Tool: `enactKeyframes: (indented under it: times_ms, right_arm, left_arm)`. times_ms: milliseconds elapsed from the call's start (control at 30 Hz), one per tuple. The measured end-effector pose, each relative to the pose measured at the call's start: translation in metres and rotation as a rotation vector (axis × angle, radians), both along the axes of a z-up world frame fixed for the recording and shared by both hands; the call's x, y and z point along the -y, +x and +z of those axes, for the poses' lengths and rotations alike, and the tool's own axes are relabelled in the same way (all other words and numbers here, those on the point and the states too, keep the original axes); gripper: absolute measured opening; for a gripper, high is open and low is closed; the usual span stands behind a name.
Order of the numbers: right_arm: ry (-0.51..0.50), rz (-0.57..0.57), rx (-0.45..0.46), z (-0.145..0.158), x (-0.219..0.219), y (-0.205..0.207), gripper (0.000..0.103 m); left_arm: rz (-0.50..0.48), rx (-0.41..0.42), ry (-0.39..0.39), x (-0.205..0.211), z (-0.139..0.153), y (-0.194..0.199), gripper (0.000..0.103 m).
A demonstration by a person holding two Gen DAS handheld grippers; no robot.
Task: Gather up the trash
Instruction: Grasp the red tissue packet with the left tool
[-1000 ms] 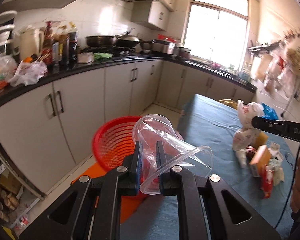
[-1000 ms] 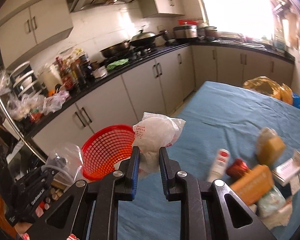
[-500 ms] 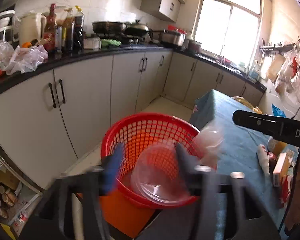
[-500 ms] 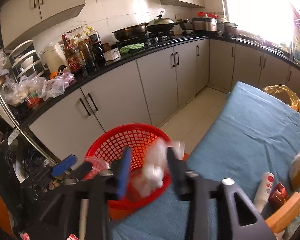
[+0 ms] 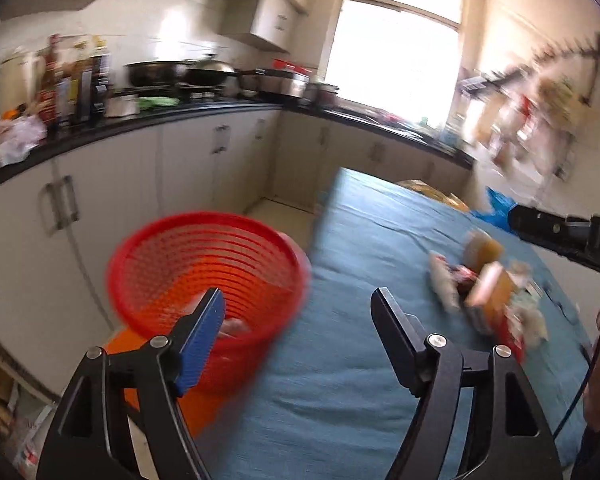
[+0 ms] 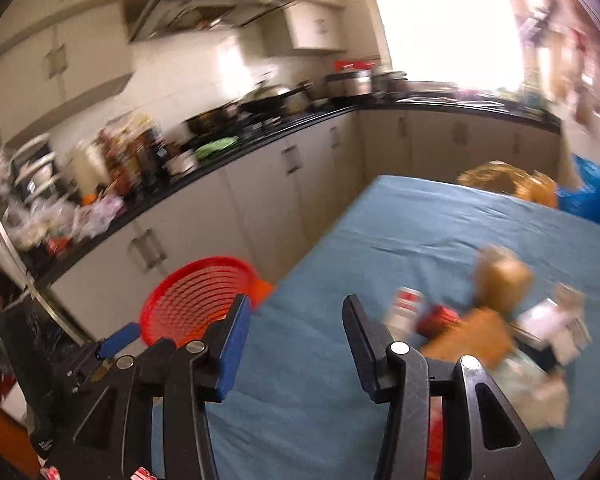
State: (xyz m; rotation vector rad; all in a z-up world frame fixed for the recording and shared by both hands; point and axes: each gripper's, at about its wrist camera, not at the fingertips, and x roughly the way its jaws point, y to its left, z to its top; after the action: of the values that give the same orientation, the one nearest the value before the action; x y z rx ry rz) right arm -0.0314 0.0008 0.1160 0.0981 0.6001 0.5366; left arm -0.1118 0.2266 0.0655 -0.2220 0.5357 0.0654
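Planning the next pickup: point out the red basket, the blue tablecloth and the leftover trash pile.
red basket (image 5: 204,236), left wrist view, far rim.
blue tablecloth (image 6: 420,232), right wrist view, bare middle.
trash pile (image 6: 476,332), right wrist view, orange packet in its middle.

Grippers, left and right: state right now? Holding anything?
Left gripper: open, holding nothing, between the red basket and the table.
Right gripper: open, holding nothing, over the blue tablecloth.

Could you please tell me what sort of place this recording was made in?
Most likely a home kitchen: dark pans on a stove under a range hood, a black countertop over pale cabinets crowded with bottles, and a table with a blue cloth beside a red basket.
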Motion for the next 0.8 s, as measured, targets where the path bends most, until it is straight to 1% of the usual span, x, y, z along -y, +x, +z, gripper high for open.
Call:
enactKeyframes:
  times_ms: [167,267,367,467,533,633,700,733,800]
  right_arm:
    - [0.036,-0.149,-0.04,-0.015,0.08,-0.008,0.052]
    - [0.072,-0.218,-0.077,-0.026,0.12,-0.008,0.052]
    - [0.093,-0.261,-0.105,-0.036,0.149,-0.007,0.052]
    - [0.116,-0.279,-0.128,-0.043,0.167,-0.005,0.052]
    - [0.134,-0.294,-0.141,-0.047,0.178,-0.003,0.052]
    - [0.154,-0.32,-0.161,-0.054,0.196,0.0,0.052]
    - [0.162,-0.343,-0.173,-0.059,0.207,0.003,0.052]
    - [0.165,-0.353,-0.185,-0.062,0.212,0.006,0.052]
    - [0.179,-0.364,-0.226,-0.07,0.221,0.016,0.052]
  left_arm:
    - [-0.128,-0.036,0.011,0.055,-0.006,0.01,0.076]
    - [-0.204,-0.061,-0.001,0.084,-0.009,0.018,0.076]
    - [-0.283,-0.099,-0.044,0.108,-0.013,0.029,0.077]
    - [-0.377,-0.151,-0.085,0.134,-0.019,0.041,0.079]
    - [-0.405,-0.185,-0.091,0.15,-0.025,0.051,0.079]
    - [-0.415,-0.235,-0.075,0.169,-0.036,0.064,0.078]
    - [-0.431,-0.267,-0.076,0.178,-0.042,0.071,0.067]
    - [-0.443,-0.286,-0.072,0.185,-0.046,0.075,0.059]
    - [-0.457,-0.297,-0.066,0.191,-0.047,0.078,0.051]
